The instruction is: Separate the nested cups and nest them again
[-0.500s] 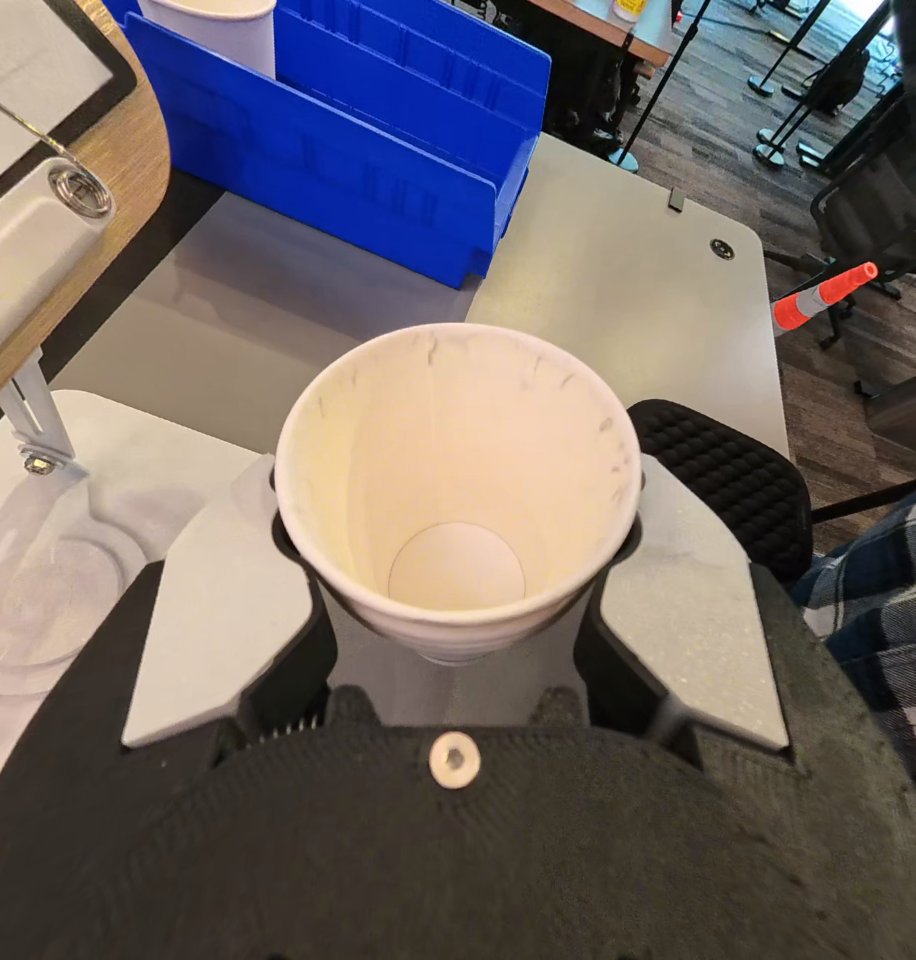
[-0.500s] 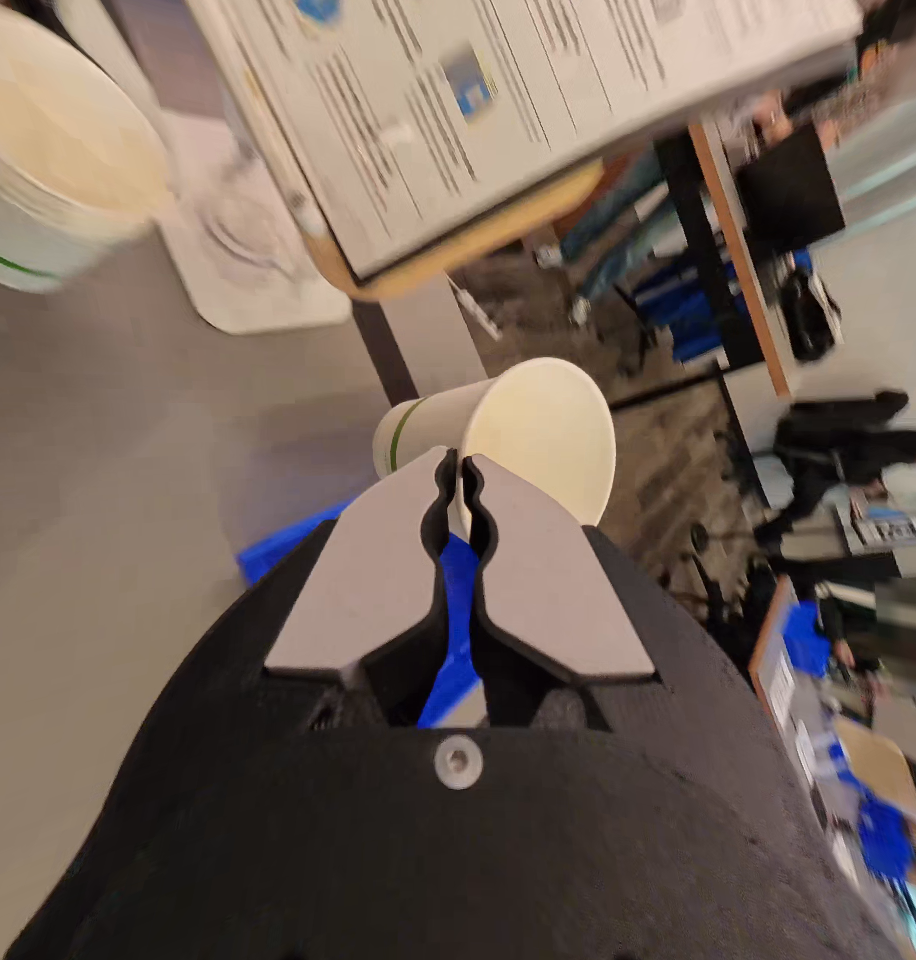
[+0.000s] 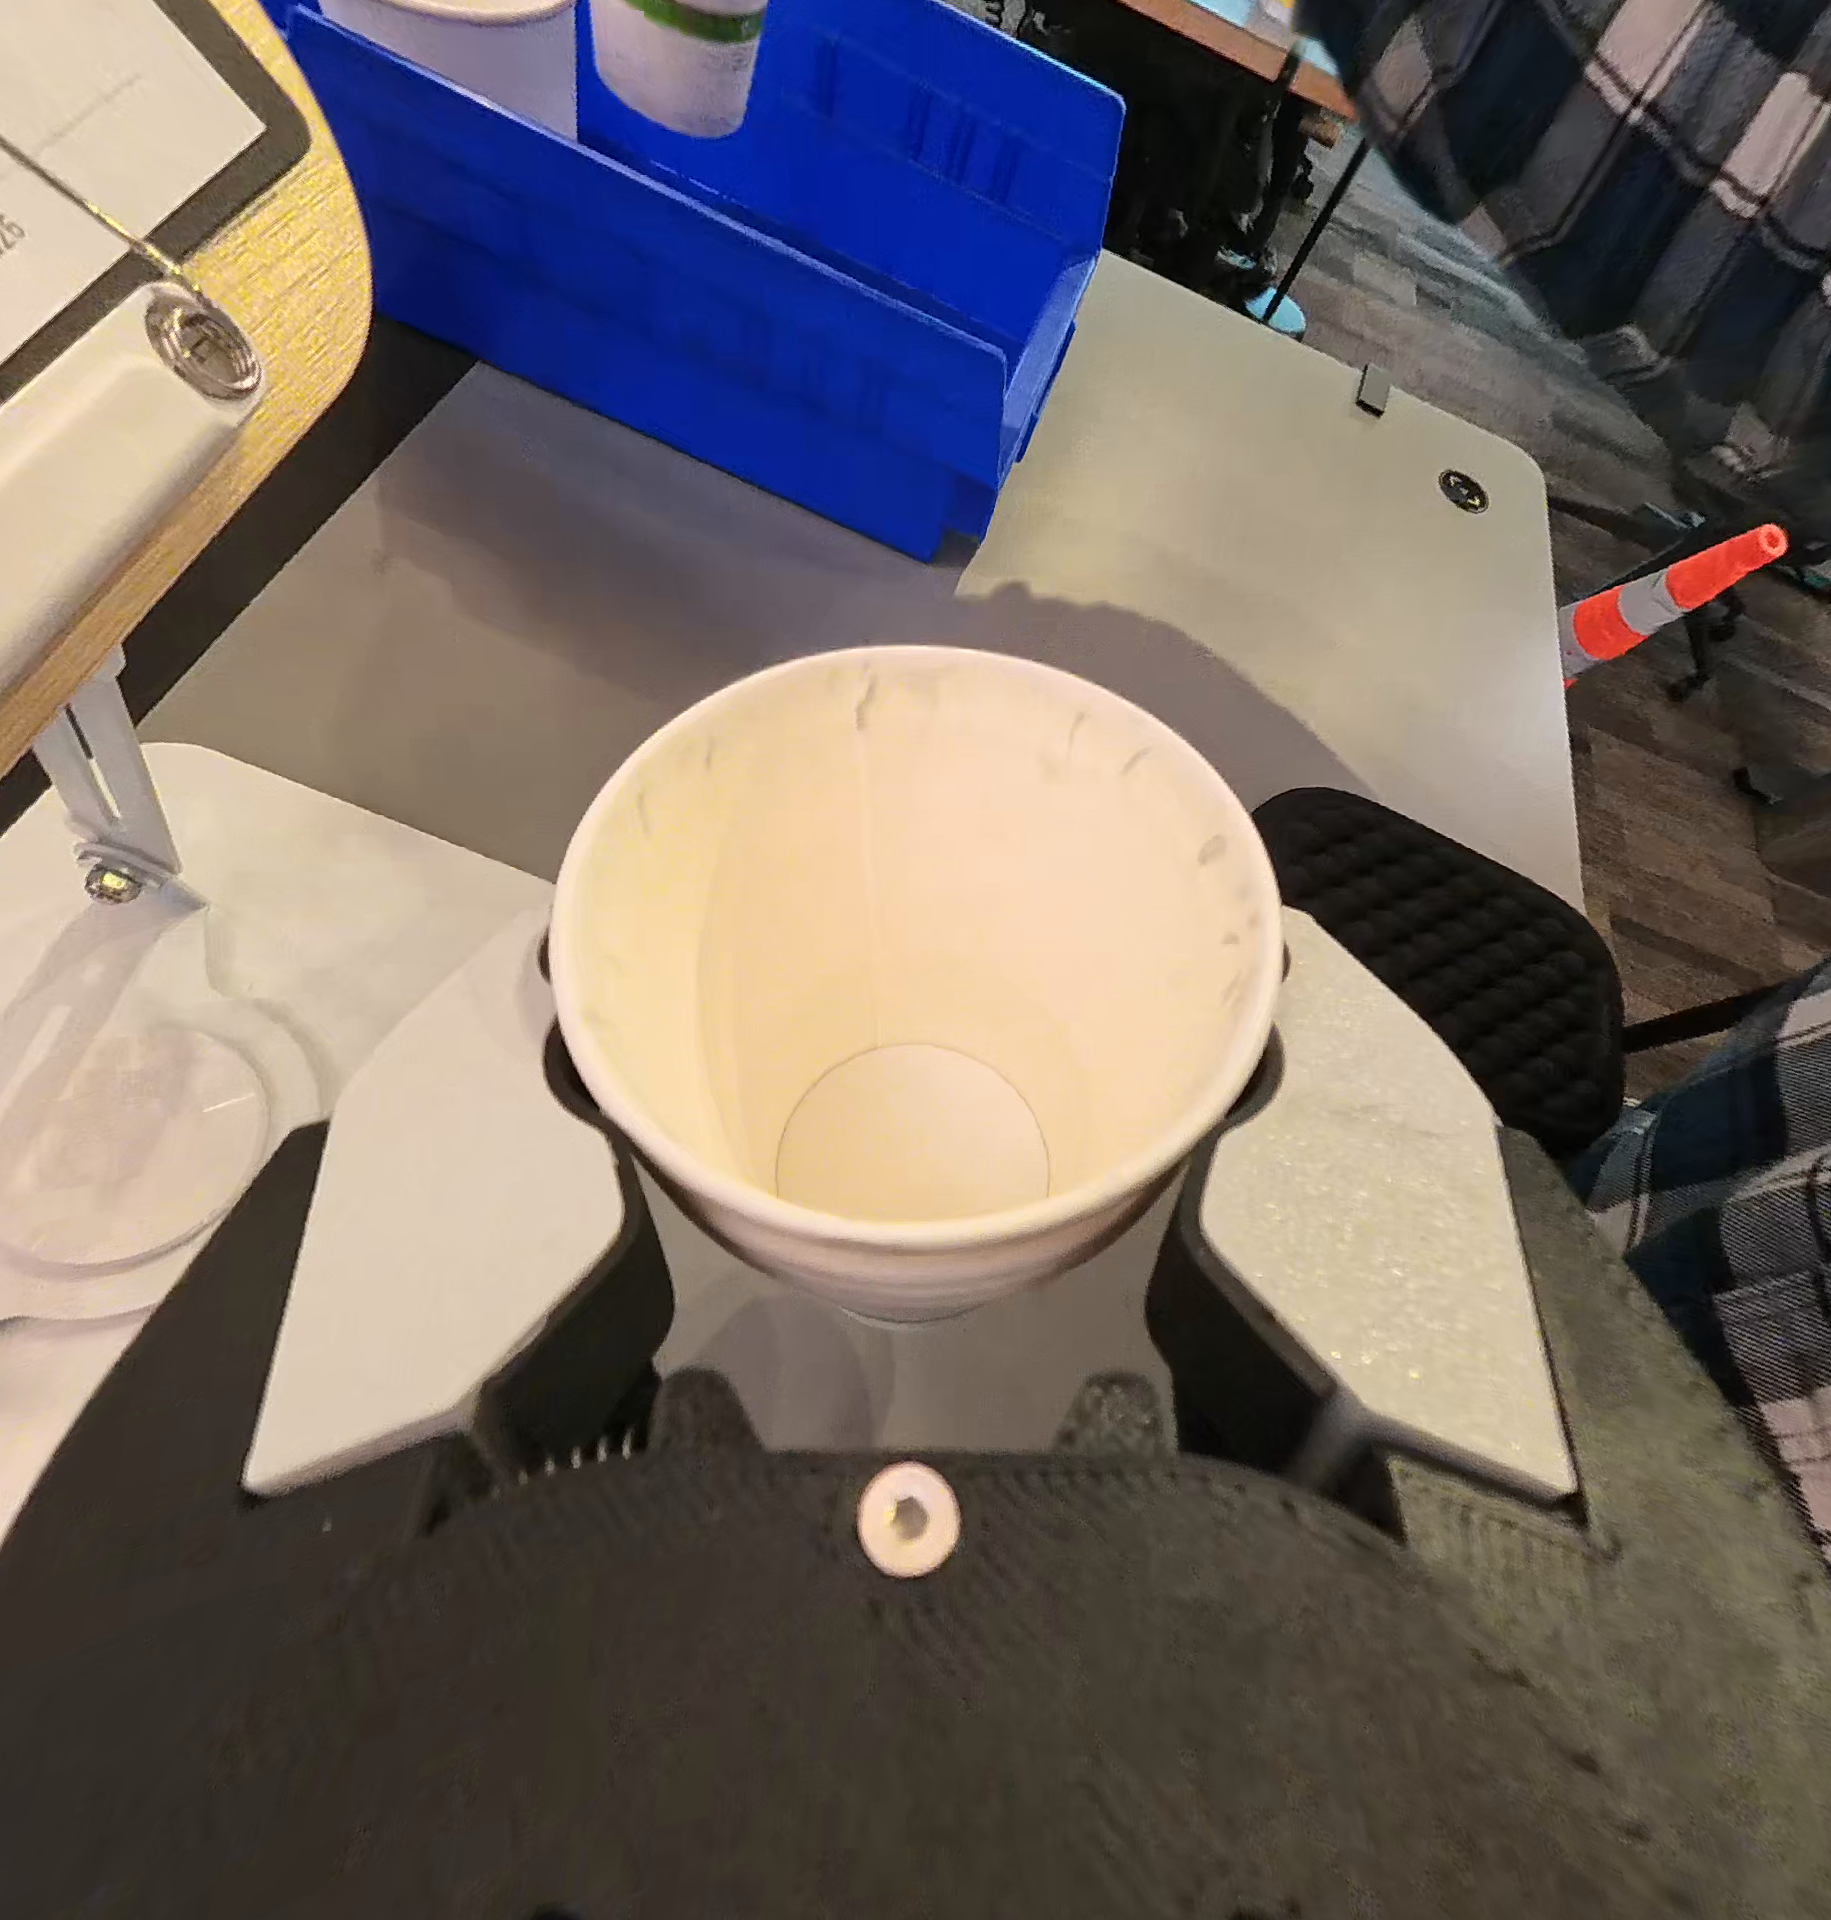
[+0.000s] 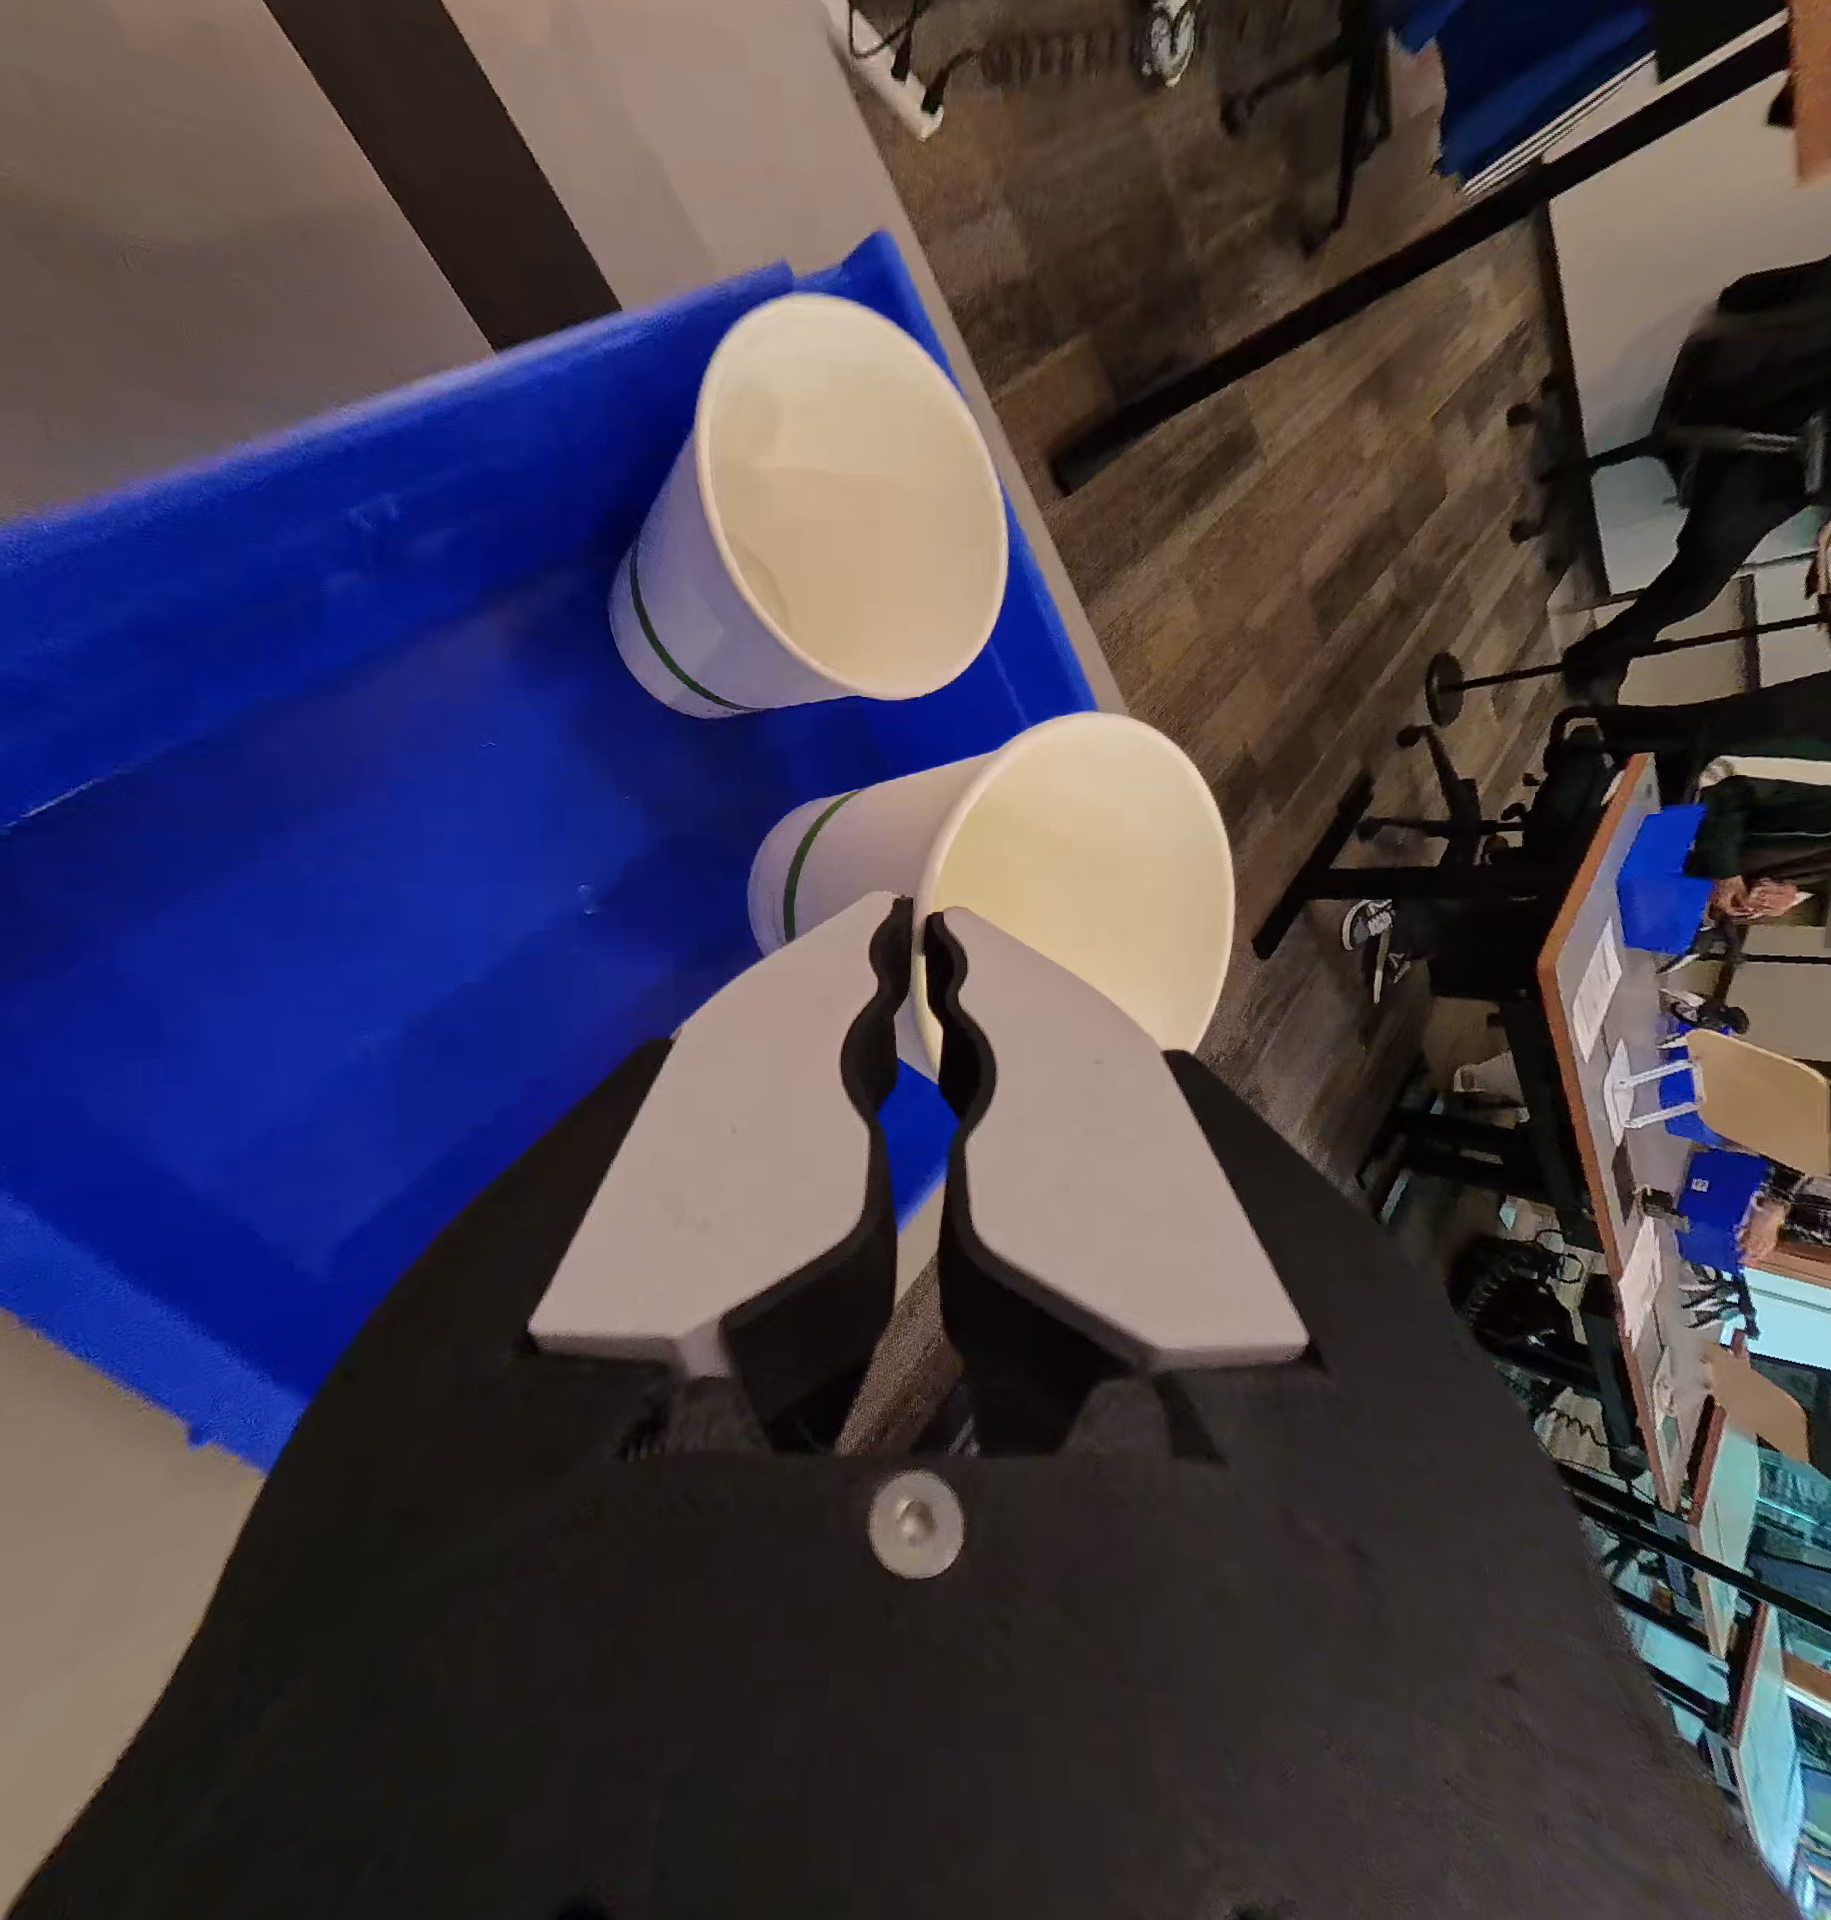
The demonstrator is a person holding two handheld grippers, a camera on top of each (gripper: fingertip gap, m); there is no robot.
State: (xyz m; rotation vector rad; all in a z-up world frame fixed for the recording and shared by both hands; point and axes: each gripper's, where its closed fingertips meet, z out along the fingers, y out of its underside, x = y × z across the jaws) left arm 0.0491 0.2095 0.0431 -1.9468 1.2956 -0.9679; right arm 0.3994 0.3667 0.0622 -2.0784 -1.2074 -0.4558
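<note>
Fingers of the left gripper are spread wide and press against both sides of a white paper cup. This cup stands upright with its mouth open toward the camera; its inside is cream-coloured with faint grey scuffs near the rim. It sits over a grey table. Behind it on the table is a blue plastic bin.

Fingers of the right gripper are closed together on the rim of a second paper cup, one pad on the outside wall and one inside the mouth. That cup is white with a thin green band near its base, and it hangs tilted over the open blue bin. In the left wrist view its banded bottom shows above the bin.

A third cup, also white with a green band, stands inside the bin near one end wall, close to the held one but apart from it.

To the left of the first cup lie a clear plastic stand and a wooden board with papers. An orange cone and a black chair are past the table.
</note>
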